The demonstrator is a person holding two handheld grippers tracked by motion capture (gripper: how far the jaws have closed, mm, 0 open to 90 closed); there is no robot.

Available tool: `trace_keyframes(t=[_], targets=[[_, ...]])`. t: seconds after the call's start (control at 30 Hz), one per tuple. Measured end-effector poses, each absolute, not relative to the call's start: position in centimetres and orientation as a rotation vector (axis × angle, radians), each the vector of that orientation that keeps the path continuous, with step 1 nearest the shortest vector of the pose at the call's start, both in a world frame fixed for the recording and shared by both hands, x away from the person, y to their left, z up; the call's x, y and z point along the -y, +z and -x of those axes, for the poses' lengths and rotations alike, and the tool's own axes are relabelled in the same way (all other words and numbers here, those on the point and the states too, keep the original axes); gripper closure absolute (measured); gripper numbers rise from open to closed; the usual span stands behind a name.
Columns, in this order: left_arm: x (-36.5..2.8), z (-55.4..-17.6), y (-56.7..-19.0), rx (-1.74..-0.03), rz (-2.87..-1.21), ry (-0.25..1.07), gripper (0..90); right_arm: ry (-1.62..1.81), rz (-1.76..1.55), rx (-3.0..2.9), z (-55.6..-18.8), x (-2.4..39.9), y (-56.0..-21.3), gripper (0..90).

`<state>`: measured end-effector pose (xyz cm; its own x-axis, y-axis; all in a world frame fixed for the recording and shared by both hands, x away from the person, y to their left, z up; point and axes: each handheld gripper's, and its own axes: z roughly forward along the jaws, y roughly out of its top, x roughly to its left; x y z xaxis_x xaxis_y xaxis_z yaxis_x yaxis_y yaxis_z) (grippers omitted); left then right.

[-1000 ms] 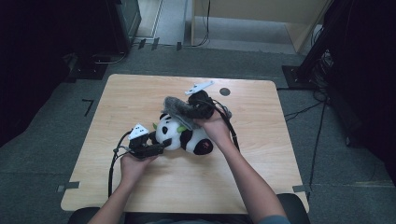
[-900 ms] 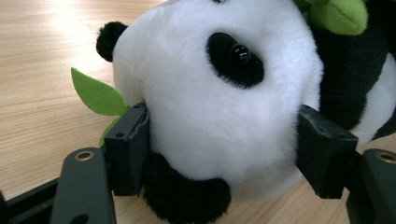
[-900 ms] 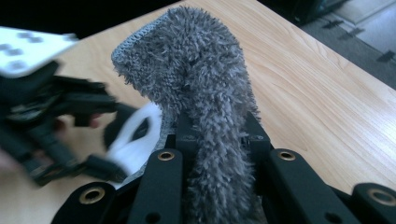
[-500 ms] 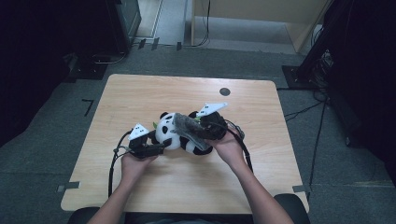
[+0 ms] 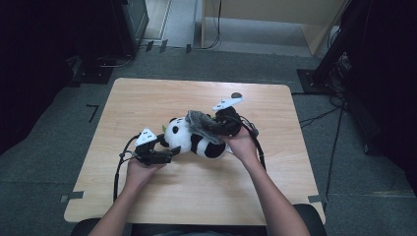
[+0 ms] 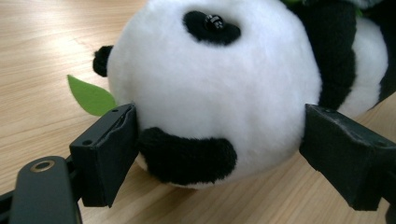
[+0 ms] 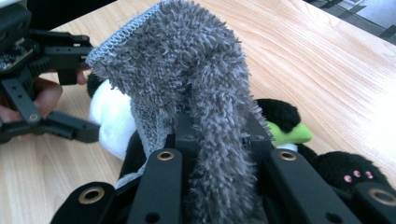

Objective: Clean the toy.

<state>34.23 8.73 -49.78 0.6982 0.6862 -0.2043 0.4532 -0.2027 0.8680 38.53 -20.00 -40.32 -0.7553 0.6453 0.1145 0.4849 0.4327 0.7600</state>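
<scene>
My left gripper [image 5: 169, 153] sits at the near left of the black-and-white plush panda [image 5: 196, 140], which lies on its side near the middle of the pale wooden table [image 5: 147, 98]. In the left gripper view the jaws have just been opening: they stand wide on either side of the panda's round white head [image 6: 210, 88], one pad [image 6: 109, 149] just at the fur by a black patch low on the head, the other clear of it with a sliver of table between. A small green felt leaf [image 6: 91, 95] pokes out behind the head; what it is fastened to I cannot make out. Only one glossy eye [image 6: 215, 21] is visible, and the body is cut off at the frame's edge.

My right gripper [image 5: 214, 129] is clamped tight on a shaggy grey terry cloth [image 7: 187, 84], which drapes over the jaws and hides the fingertips entirely. From above, the cloth [image 5: 201, 123] lies across the panda's back and shoulder, covering part of it. In the right gripper view, beneath the cloth, a black plush paw with pink stitched dots [image 7: 350, 175] and a bit of green felt [image 7: 287, 133] peek out. My left hand [image 5: 140, 169] is partly hidden behind its gripper's grey three-cornered plate [image 5: 146, 136].
</scene>
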Motion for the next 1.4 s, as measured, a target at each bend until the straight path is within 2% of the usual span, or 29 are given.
trace_keyframes(t=[0.17, 0.23, 0.4, 0.47, 0.67, 0.83, 1.0, 1.1, 1.4], targets=[[-8.6, -35.0, -50.3, -0.904, -1.801, 0.27, 9.2, 1.243, -1.031, -2.498, -40.0, 20.3, -40.6, 74.9], [-8.6, -35.6, -50.2, -0.921, -1.792, 0.22, 8.6, 1.248, -1.043, -2.493, -40.5, 20.4, -40.6, 74.9], [-8.0, -36.5, -50.1, -0.897, -1.826, 0.262, 6.8, 1.197, -1.073, -2.473, -41.4, 20.5, -40.7, 74.9], [-8.3, -36.7, -50.5, -0.891, -1.806, 0.266, 8.8, 1.202, -1.077, -2.475, -41.5, 20.5, -40.7, 74.9], [-8.5, -36.4, -50.3, -0.926, -1.792, 0.256, 27.8, 1.21, -1.096, -2.462, -41.4, 20.2, -40.4, 75.6], [-8.2, -35.7, -49.3, -0.945, -1.811, 0.265, 42.5, 1.257, -1.072, -2.425, -40.4, 20.2, -38.7, 75.6], [-7.8, -35.1, -48.3, -1.001, -1.804, 0.262, 44.7, 1.297, -0.966, -2.414, -38.5, 18.9, -35.9, 75.7], [-7.9, -34.8, -47.9, -1.017, -1.808, 0.271, 45.0, 1.302, -0.909, -2.433, -37.5, 17.4, -35.3, 75.7], [-8.0, -34.2, -47.0, -1.075, -1.814, 0.239, 44.7, 1.18, -0.825, -2.538, -36.6, 11.9, -39.0, 75.2]])
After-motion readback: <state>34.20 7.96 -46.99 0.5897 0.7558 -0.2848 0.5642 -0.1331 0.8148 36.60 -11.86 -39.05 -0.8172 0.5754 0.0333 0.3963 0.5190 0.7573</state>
